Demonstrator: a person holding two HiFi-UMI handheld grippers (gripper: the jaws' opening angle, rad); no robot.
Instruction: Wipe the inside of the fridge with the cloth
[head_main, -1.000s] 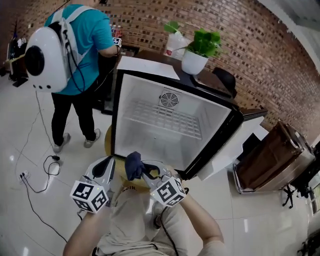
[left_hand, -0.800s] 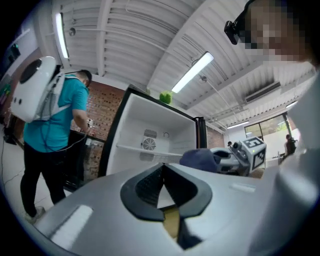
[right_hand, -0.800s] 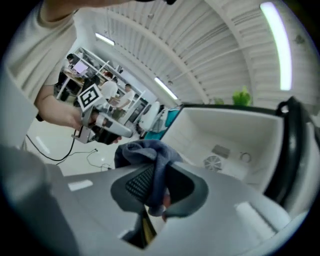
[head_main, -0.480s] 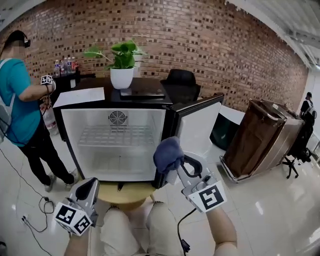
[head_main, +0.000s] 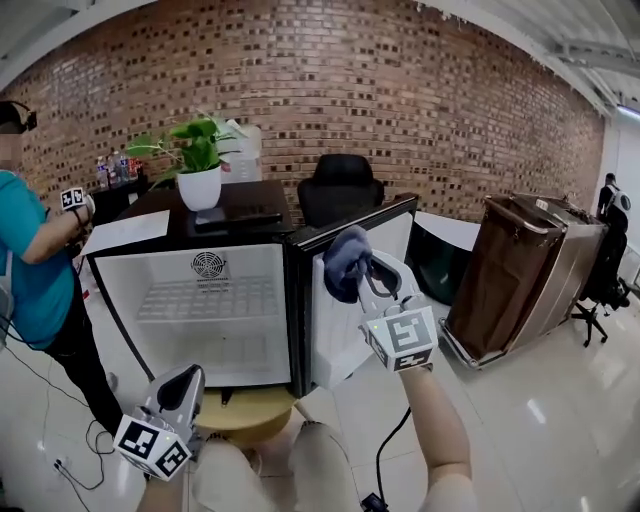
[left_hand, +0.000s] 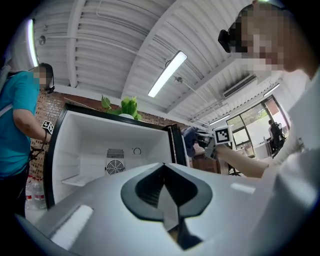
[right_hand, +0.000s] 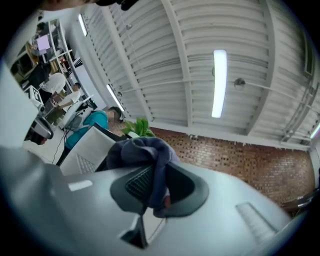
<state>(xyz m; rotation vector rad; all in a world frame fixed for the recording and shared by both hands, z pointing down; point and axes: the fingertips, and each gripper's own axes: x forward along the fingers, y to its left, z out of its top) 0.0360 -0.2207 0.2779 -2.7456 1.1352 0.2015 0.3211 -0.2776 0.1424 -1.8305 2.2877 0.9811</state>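
Well, your right gripper (head_main: 362, 283) had its jaws pinching the cloth (head_main: 343, 258), a dark blue wad bunched over the fingertips. You held it up near the middle of the head view, in front of the top corner of the open door (head_main: 335, 340); whether it touched the door could not be told. The fridge (head_main: 255, 262) stood at 9 o'clock of the cloth, its white cavity facing you, with a wire shelf (head_main: 205, 298) across it and a round fan grille (head_main: 208, 265) on the back wall. The cloth was outside that cavity. Your left gripper (head_main: 186, 380) sat low at 7 o'clock, jaws pressed together with nothing between them, pointing toward the fridge. A potted plant (head_main: 195, 165) showed at 10 o'clock of the cloth, and a person (head_main: 35, 260) in a teal shirt stood at the far 9 o'clock edge.
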